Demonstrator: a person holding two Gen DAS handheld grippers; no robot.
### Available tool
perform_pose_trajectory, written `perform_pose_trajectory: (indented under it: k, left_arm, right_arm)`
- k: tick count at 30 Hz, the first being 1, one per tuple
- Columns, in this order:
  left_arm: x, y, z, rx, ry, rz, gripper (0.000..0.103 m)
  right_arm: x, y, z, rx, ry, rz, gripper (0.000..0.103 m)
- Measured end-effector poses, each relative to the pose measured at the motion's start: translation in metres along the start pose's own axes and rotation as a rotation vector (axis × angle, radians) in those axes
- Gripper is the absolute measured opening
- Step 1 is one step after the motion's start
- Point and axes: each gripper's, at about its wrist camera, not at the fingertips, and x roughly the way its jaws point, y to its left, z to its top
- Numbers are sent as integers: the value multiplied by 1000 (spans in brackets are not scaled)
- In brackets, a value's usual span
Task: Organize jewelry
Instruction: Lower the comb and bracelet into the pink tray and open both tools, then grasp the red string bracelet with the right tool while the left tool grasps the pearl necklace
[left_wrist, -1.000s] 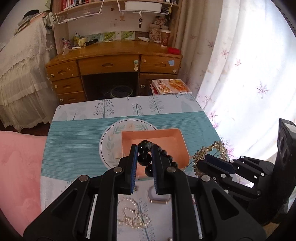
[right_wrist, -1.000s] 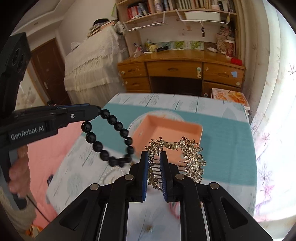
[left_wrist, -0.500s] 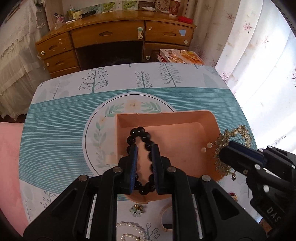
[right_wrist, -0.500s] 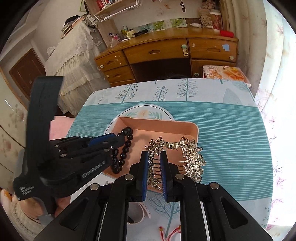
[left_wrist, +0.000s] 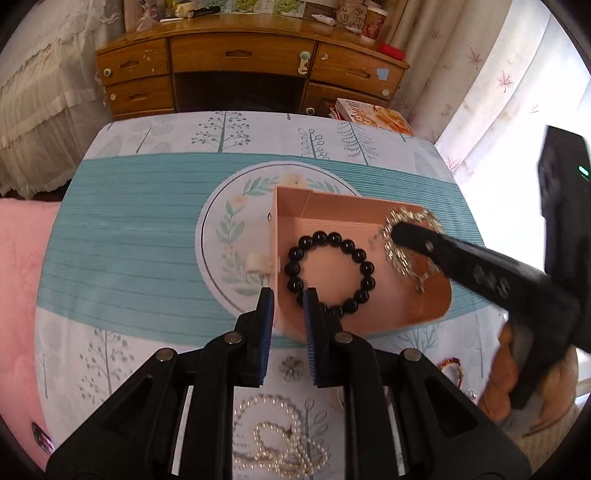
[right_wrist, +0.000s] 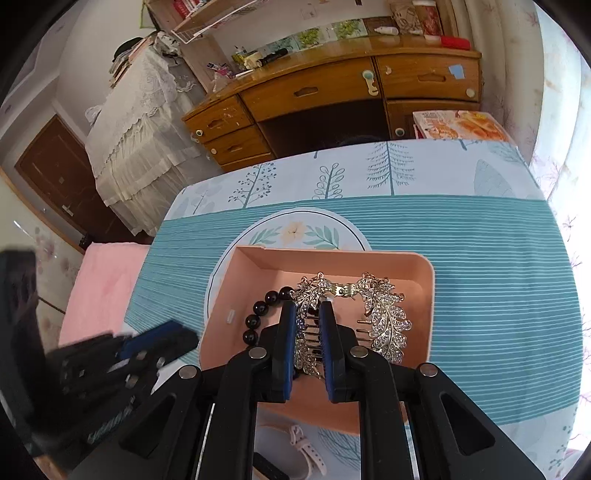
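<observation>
A peach tray (left_wrist: 291, 201) (right_wrist: 424, 295) sits on the tablecloth. A black bead bracelet (left_wrist: 330, 271) lies flat in its left half; a few of its beads show in the right wrist view (right_wrist: 260, 314). My left gripper (left_wrist: 289, 306) is open and empty over the tray's near left edge. My right gripper (right_wrist: 307, 321) is shut on a gold rhinestone hair comb (right_wrist: 384, 317) and holds it low inside the tray's right half; the comb also shows in the left wrist view (left_wrist: 400, 247).
A pearl necklace (left_wrist: 280, 439), a small flower charm (left_wrist: 291, 365) and a red cord piece (left_wrist: 450, 369) lie on the near tablecloth. A pink-strapped watch (right_wrist: 306, 450) lies near the tray's front. A wooden desk (left_wrist: 251, 70) stands beyond the table.
My left gripper let go of the black bracelet into the tray and pulled back, open. My right gripper lowered the hair comb down into the tray.
</observation>
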Motion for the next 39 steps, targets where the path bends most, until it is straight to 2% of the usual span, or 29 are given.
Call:
perform_pose_trajectory:
  k: [7,11,15,19,28,32,36,39]
  left_arm:
    - [-20,10,-44,-25,-15,-2,14]
    - [-31,14,-63,-31,-33,6,14]
    - [-45,19,-76,-40,-70,28,14]
    - [-55,25,-86,-64,-79,18,14]
    - [-85,41,-112,-137,-127,23,14]
    - [-103,37,-125,-118,-173,67,14]
    - [-117,36,-138,-115,-168,39,14]
    - [-127,33,-148,-98,-175,53,14]
  right_arm:
    - [28,-11,16,77,10,-64,13]
    - [37,-24,22,121,27,-46,16]
    - [29,-25,20,108,8,-68,16]
    - [6,-25,6,102,-13,-52,16]
    - [-64,-9,-55,14,-47,-37,16]
    - [-97,-2,-94,-14,-75,-18,16]
    - [-130,2,-134,-9,-95,23,18]
    - [-156,5,-164,-20,-125,24,23]
